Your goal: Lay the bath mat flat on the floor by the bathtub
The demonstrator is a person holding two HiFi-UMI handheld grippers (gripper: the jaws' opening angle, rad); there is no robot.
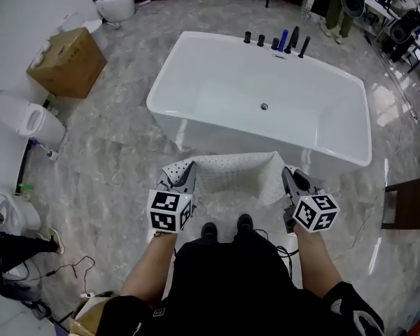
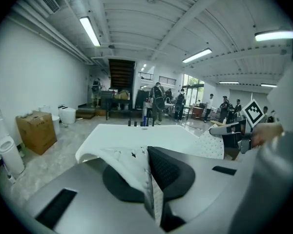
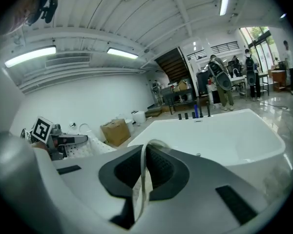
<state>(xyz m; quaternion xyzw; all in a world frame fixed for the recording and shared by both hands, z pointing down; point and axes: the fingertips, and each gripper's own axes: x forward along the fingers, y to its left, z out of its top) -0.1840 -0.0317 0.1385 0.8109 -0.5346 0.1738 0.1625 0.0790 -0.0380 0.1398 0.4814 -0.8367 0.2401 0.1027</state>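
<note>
Between left gripper (image 1: 185, 176) and right gripper (image 1: 289, 178), the bath mat (image 1: 234, 177) stretches, clamped.

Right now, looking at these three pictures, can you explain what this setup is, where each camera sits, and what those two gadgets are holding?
There is no robot here. A person wears a camera on the head and holds a two-jaw gripper in each hand. One picture looks down from the head; the other two look along each gripper's jaws. The left gripper and right gripper are each shut on an edge of the white dotted bath mat, held up between them beside the white bathtub on the marble floor.
</note>
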